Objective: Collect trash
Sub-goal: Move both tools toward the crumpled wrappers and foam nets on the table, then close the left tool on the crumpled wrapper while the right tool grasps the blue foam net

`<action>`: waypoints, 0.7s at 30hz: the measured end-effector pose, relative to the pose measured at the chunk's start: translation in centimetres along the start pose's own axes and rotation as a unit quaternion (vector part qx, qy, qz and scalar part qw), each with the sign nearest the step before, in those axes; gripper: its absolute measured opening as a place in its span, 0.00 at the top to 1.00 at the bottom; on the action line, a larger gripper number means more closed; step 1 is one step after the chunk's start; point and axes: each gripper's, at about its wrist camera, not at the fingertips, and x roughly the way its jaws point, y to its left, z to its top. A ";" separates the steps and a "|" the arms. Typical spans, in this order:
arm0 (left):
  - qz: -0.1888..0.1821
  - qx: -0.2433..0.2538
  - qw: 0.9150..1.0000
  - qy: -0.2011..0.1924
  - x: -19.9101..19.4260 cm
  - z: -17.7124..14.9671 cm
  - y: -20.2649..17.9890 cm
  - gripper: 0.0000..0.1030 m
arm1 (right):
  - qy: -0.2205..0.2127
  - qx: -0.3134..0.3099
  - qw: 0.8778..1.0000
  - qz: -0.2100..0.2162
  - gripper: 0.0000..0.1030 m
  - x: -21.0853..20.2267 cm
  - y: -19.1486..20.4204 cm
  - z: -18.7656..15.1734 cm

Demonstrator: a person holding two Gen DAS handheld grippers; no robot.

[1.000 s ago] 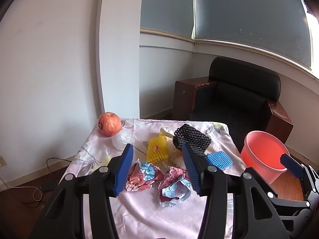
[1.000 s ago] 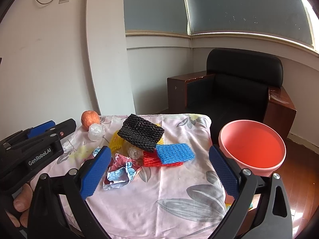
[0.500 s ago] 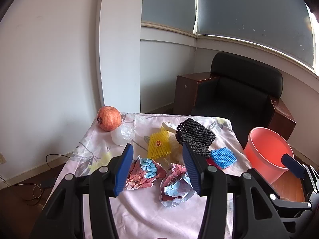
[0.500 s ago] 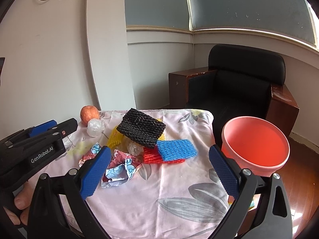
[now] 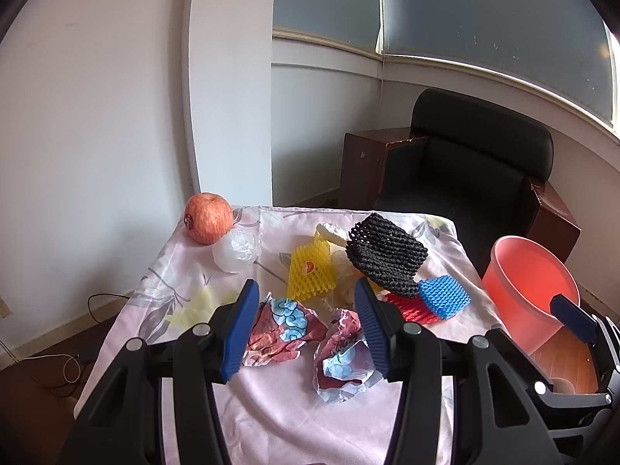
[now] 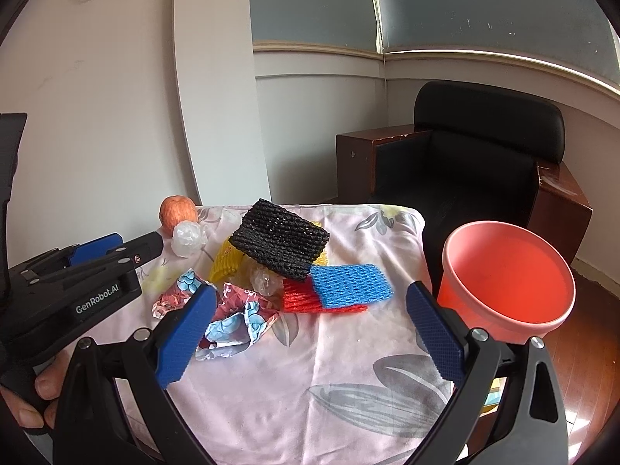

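A pile of trash lies on the cloth-covered table (image 5: 271, 418): two crumpled printed wrappers (image 5: 283, 321) (image 5: 341, 356), a yellow foam net (image 5: 310, 271), a black foam net (image 5: 387, 252), a blue foam net (image 5: 443, 296) over a red one (image 6: 306, 298), and a clear plastic ball (image 5: 236, 250). A pink bucket (image 6: 507, 279) stands right of the table. My left gripper (image 5: 306, 325) is open above the wrappers. My right gripper (image 6: 310, 329) is wide open and empty, near the table's front.
A red apple (image 5: 207, 223) sits at the table's far left corner. A black armchair (image 6: 484, 162) with wooden sides stands behind the table and bucket. A white wall and pillar are at the back left. Cables (image 5: 50, 364) lie on the floor at left.
Both grippers have moved slightly closer to the table and a little higher; the trash now appears lower and nearer in both views. Both stay open. Nothing on the table has moved.
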 end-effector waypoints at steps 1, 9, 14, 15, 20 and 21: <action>0.000 0.000 1.000 0.002 0.2 -0.1 0.0 0.51 | 0.003 0.001 1.000 0.000 0.04 0.2 -0.1 0.0; -0.001 0.003 1.000 0.014 1.6 -0.4 0.2 0.51 | 0.017 0.006 1.000 -0.008 0.04 1.3 -0.4 -0.5; -0.006 0.019 1.000 0.017 2.2 -0.7 0.3 0.51 | 0.025 0.010 1.000 -0.010 0.04 1.8 -1.0 -0.7; -0.007 0.023 1.000 0.017 2.3 -0.7 0.4 0.51 | 0.027 0.011 1.000 -0.010 0.04 2.0 -1.2 -0.7; -0.024 0.017 0.999 0.030 3.0 -1.0 1.6 0.51 | 0.040 0.019 0.999 -0.007 0.12 2.7 -2.0 -0.9; -0.025 0.014 0.999 0.035 3.2 -1.1 1.9 0.51 | 0.042 0.021 0.999 -0.007 0.12 2.9 -2.2 -0.9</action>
